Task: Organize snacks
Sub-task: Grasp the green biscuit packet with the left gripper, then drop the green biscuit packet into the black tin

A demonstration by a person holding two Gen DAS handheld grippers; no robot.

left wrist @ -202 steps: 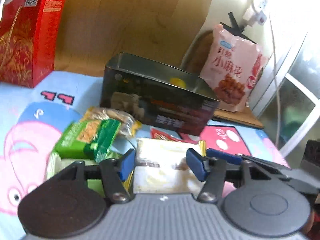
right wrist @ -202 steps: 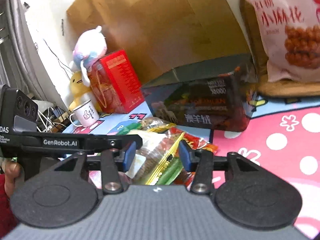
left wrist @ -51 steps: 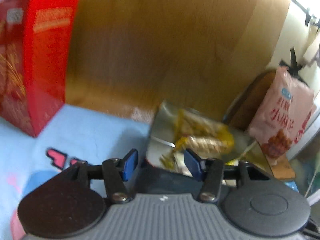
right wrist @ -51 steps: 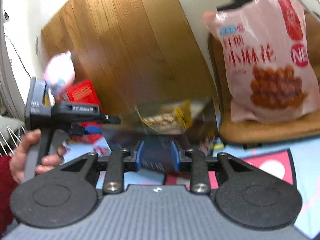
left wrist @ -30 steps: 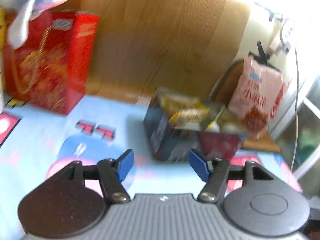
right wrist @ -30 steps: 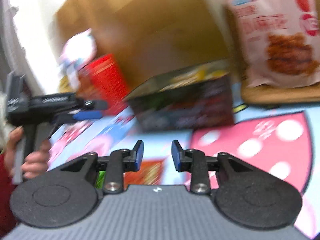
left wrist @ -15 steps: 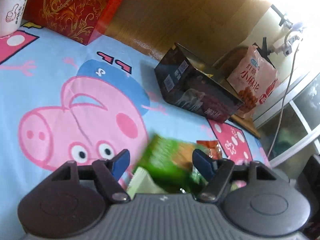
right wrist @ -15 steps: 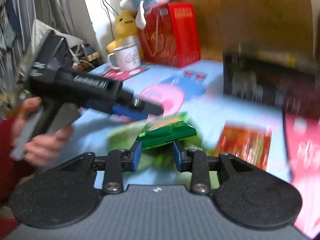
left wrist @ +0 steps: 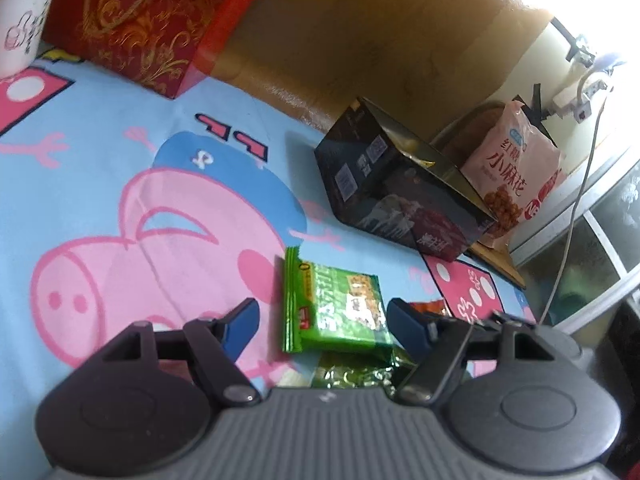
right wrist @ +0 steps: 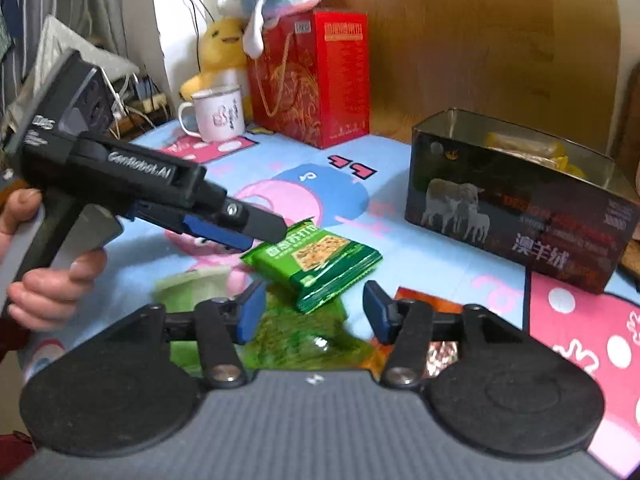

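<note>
A green cracker packet (left wrist: 336, 312) lies flat on the cartoon cloth, on top of other green packets (right wrist: 304, 340); it also shows in the right wrist view (right wrist: 316, 260). My left gripper (left wrist: 322, 320) is open with its blue pads either side of the packet, just above it. My right gripper (right wrist: 312, 312) is open and empty just in front of the packet. A dark open box (left wrist: 400, 196) with snacks inside stands behind; it also shows in the right wrist view (right wrist: 516, 204). An orange packet (right wrist: 420, 300) lies by my right finger.
A red gift bag (right wrist: 316, 76), a white mug (right wrist: 218, 114) and plush toys (right wrist: 256, 4) stand at the back left. A pink snack bag (left wrist: 516, 168) leans by the wall behind the box. A wooden board backs the table.
Both grippers have come back from the dark box down to the snack pile. The right gripper has opened wider. The left gripper now frames the green packet.
</note>
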